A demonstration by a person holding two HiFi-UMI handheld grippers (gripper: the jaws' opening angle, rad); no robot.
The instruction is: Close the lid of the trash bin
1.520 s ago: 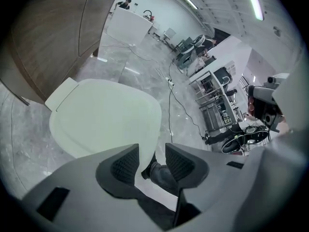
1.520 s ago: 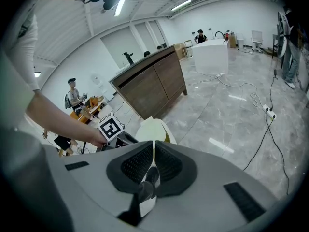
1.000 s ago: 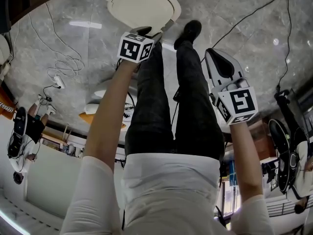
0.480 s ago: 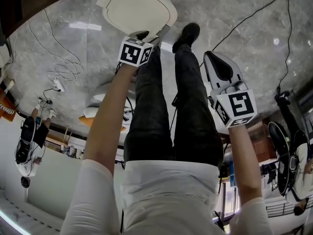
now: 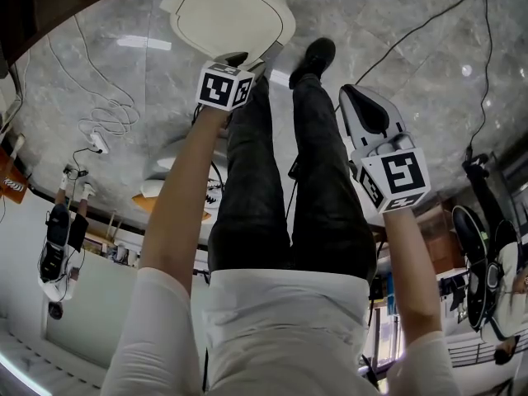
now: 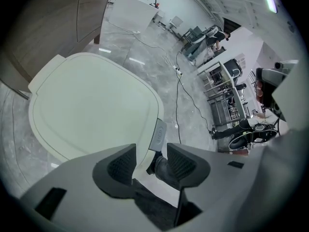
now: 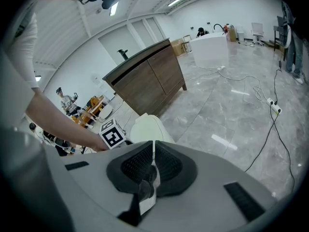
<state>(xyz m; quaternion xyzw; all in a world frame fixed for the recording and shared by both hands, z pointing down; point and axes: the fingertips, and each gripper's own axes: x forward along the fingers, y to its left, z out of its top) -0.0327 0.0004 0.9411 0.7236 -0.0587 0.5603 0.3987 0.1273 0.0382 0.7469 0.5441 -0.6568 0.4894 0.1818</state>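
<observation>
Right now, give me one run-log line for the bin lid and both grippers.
trash bin lid: looks closed | left gripper: open at lid edge, gripping nothing | right gripper: shut, empty

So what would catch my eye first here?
The big cream bin lid at the top of the head view, over a grey stone floor. The left gripper hovers at its near edge with jaws apart, while the right gripper hangs off to the side, jaws together.

I see my left gripper (image 5: 244, 61) at the near edge of the cream trash bin lid (image 5: 231, 13), my right gripper (image 5: 363, 107) well apart from it, beside my dark-trousered legs (image 5: 318, 180), black shoe (image 5: 315, 56) by the bin, grey marble floor (image 5: 412, 48), white cable (image 5: 106, 112) at left.
</observation>
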